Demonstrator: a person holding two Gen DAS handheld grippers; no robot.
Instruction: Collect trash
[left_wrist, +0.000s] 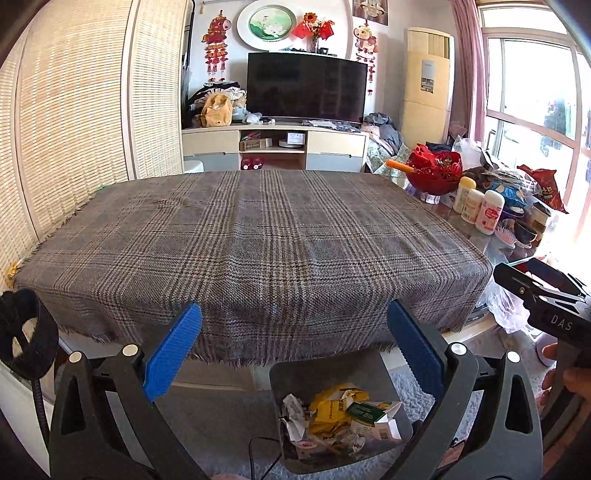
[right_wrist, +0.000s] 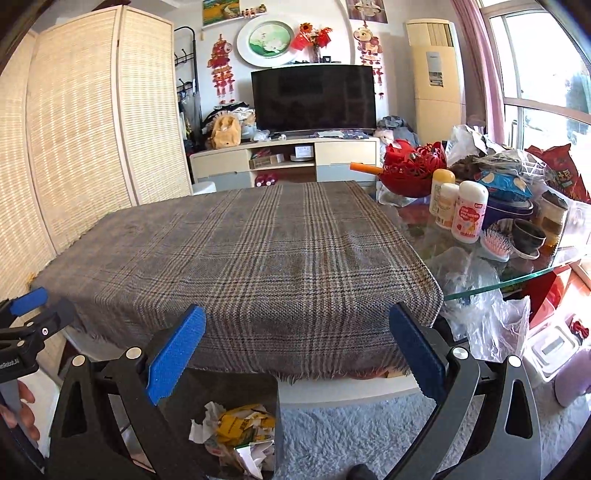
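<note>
A grey trash bin (left_wrist: 280, 380) stands on the floor in front of the table, holding crumpled paper, a yellow wrapper (left_wrist: 328, 410) and a small carton (left_wrist: 376, 421). It also shows in the right wrist view (right_wrist: 275, 413). My left gripper (left_wrist: 295, 350) is open and empty, held above the bin and before the plaid tablecloth (left_wrist: 258, 236). My right gripper (right_wrist: 295, 350) is open and empty, to the right of the bin, and shows at the right edge of the left wrist view (left_wrist: 532, 295). The plaid cloth (right_wrist: 240, 258) carries nothing visible.
The glass table's right part (right_wrist: 480, 284) holds a red basket (right_wrist: 410, 170), white bottles (right_wrist: 469, 214), snack bags, a bowl and a pink brush. Plastic bags (right_wrist: 491, 321) hang by the table edge. A TV stand and folding screens stand behind. A shaggy rug covers the floor.
</note>
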